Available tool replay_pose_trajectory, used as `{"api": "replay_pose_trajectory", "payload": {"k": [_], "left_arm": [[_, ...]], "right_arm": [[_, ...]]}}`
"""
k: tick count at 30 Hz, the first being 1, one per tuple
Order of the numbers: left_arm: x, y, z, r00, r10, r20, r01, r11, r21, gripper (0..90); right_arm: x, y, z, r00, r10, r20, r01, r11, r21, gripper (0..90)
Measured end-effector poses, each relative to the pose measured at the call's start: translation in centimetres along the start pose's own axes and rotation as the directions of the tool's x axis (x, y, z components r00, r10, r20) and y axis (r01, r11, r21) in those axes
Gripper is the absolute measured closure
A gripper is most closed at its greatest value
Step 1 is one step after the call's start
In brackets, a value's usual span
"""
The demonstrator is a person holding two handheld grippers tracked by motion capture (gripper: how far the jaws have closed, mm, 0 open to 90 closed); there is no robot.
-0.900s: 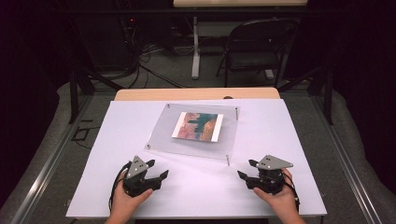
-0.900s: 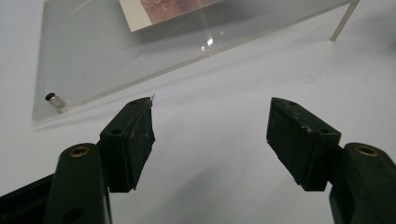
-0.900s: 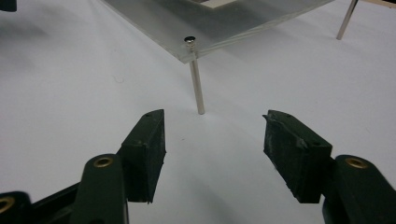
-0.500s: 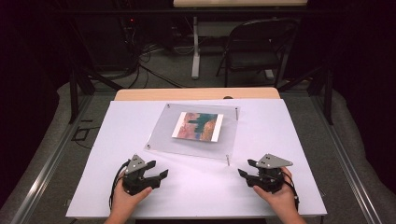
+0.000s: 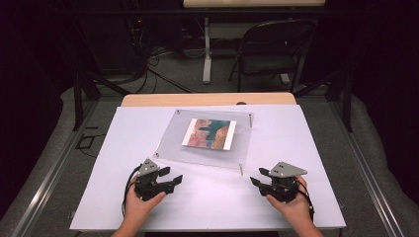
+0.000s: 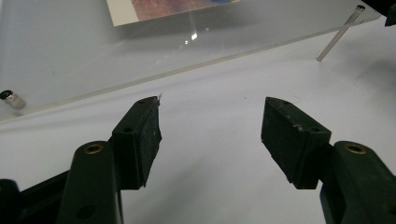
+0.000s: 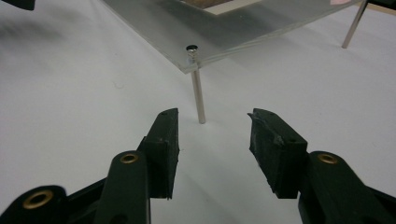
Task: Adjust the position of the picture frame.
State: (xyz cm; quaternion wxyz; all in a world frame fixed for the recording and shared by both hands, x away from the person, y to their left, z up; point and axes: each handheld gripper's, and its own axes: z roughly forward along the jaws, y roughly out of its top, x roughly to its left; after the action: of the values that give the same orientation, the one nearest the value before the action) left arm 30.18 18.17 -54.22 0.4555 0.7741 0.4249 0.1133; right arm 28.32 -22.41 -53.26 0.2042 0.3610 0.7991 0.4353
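Note:
A clear acrylic panel on thin metal legs stands mid-table with a colourful picture sandwiched in it. My left gripper rests near the front left of the white table, just short of the panel's near edge, open with nothing between its fingers. My right gripper sits at the front right, also open and empty. In the right gripper view its jaws point at the panel's near right leg, which stands just beyond the fingertips, apart from them.
A second leg and a screw cap mark the panel's near corners. Behind the white top a strip of wooden table shows. On the floor beyond are a folding chair, a post and cables.

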Motion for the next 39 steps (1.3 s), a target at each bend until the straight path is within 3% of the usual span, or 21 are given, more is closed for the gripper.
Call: {"api": "replay_pose_trajectory", "payload": {"k": [4,9,15,22,28,34,39], "left_arm": [[-0.6,0.6,0.3,0.9998,0.020,-0.004,-0.020,0.9998,-0.003,39.0],[-1.2,0.9,0.9,0.9991,0.041,0.006,-0.041,0.9991,0.012,43.8],[-2.3,1.7,1.4,0.9979,0.056,0.034,-0.056,0.9981,0.024,66.4],[-2.7,2.2,2.9,0.9979,0.061,0.020,-0.063,0.9954,0.072,81.3],[-1.9,2.3,3.5,1.0000,0.004,0.005,-0.005,0.9967,0.081,89.3],[-1.5,2.0,3.7,1.0000,-0.002,0.010,0.001,0.9953,0.096,90.0],[-1.4,2.2,3.9,0.9999,-0.009,0.012,0.007,0.9944,0.106,90.0]], "right_arm": [[0.5,0.3,0.3,0.9991,-0.040,-0.011,0.040,0.999,0.002,52.9],[0.4,0.5,1.4,0.9990,-0.032,-0.032,0.032,0.999,0.006,56.1],[0.1,0.7,3.0,0.9981,-0.028,-0.055,0.030,0.999,0.025,60.2],[-0.5,1.2,4.7,0.9967,-0.028,-0.075,0.031,0.999,0.027,60.7],[-0.4,1.4,6.1,0.9937,-0.067,-0.090,0.071,0.997,0.043,67.3],[0.0,1.4,6.9,0.9880,-0.104,-0.114,0.110,0.993,0.050,76.3],[-0.6,1.4,6.9,0.9885,-0.080,-0.129,0.085,0.996,0.036,83.0]]}}
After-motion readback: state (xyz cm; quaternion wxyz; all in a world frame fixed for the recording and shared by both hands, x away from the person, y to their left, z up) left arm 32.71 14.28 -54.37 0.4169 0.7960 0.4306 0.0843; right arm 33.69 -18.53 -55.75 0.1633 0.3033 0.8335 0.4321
